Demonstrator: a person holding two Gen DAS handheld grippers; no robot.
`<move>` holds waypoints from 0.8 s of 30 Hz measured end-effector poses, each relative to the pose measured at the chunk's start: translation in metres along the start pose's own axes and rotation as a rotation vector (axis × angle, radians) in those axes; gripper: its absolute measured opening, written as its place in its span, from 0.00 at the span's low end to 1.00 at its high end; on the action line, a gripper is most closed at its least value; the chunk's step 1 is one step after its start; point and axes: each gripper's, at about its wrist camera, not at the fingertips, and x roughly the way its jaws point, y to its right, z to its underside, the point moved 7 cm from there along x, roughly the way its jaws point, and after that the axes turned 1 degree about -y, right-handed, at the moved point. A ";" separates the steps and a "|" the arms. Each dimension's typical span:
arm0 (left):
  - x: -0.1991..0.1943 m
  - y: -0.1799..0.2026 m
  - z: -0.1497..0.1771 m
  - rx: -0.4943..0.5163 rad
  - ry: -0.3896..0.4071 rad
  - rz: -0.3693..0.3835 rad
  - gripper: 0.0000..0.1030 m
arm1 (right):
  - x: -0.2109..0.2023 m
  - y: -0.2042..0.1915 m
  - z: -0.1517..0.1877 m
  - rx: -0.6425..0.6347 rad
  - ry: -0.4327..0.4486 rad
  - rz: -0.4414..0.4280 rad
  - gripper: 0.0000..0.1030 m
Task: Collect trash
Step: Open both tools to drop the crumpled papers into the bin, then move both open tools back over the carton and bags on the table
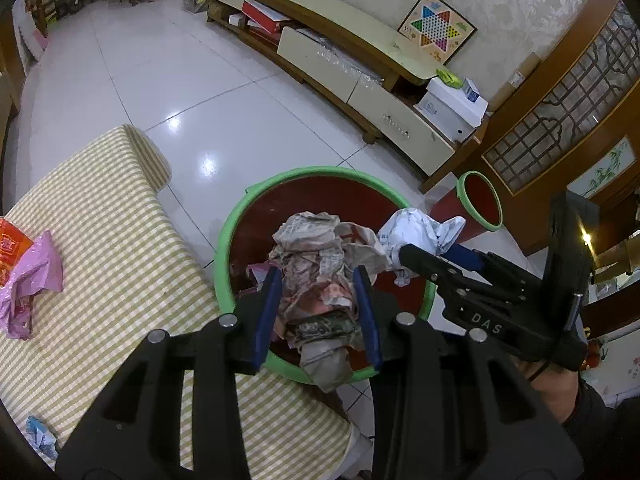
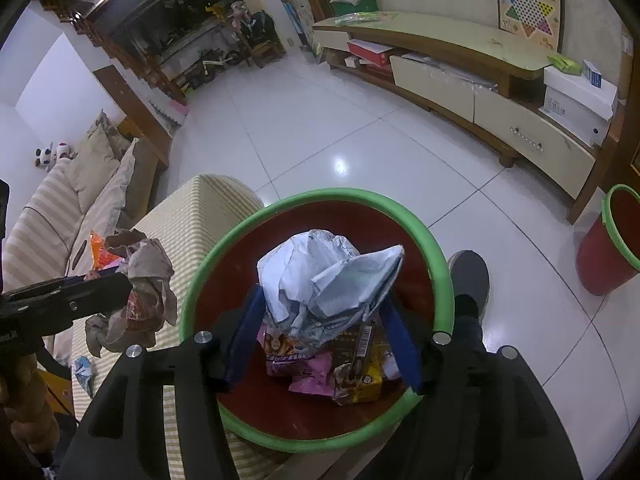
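A red bin with a green rim (image 1: 240,208) (image 2: 344,194) stands beside the cloth-covered table. My left gripper (image 1: 318,276) (image 2: 120,276) is shut on a crumpled newspaper wad (image 1: 316,248) (image 2: 144,280), which hangs over the bin's near edge. My right gripper (image 2: 320,300) (image 1: 424,250) hovers over the bin's mouth with a white crumpled paper (image 2: 320,272) (image 1: 416,228) between its blue pads, both touching it. Snack wrappers (image 2: 320,360) lie on the bin's bottom.
The table with a yellow check cloth (image 1: 100,200) carries a pink bag (image 1: 28,280), an orange wrapper (image 1: 12,248) and a small blue-white wrapper (image 1: 40,436). A second, smaller red bin (image 1: 480,200) (image 2: 612,248) stands on the tiled floor. A person's shoe (image 2: 470,276) is beside the big bin.
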 end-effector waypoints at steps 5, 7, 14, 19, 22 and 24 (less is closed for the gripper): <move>0.003 0.003 -0.003 -0.003 -0.001 0.015 0.44 | 0.002 0.001 0.000 -0.004 -0.001 0.007 0.66; 0.001 0.001 -0.005 -0.021 0.016 0.018 0.60 | 0.002 0.002 -0.001 -0.008 0.000 0.009 0.70; -0.012 -0.014 -0.011 -0.111 0.073 0.046 0.90 | 0.003 0.001 -0.002 -0.011 0.008 0.010 0.83; -0.026 -0.030 -0.011 -0.164 0.105 0.014 0.95 | -0.003 -0.004 -0.004 -0.022 0.028 0.015 0.91; -0.037 -0.037 -0.007 -0.168 0.121 -0.011 0.95 | -0.007 -0.013 -0.004 -0.031 0.034 0.015 0.92; -0.046 -0.043 -0.003 -0.171 0.129 -0.050 0.95 | -0.010 -0.022 -0.003 -0.045 0.038 0.014 0.93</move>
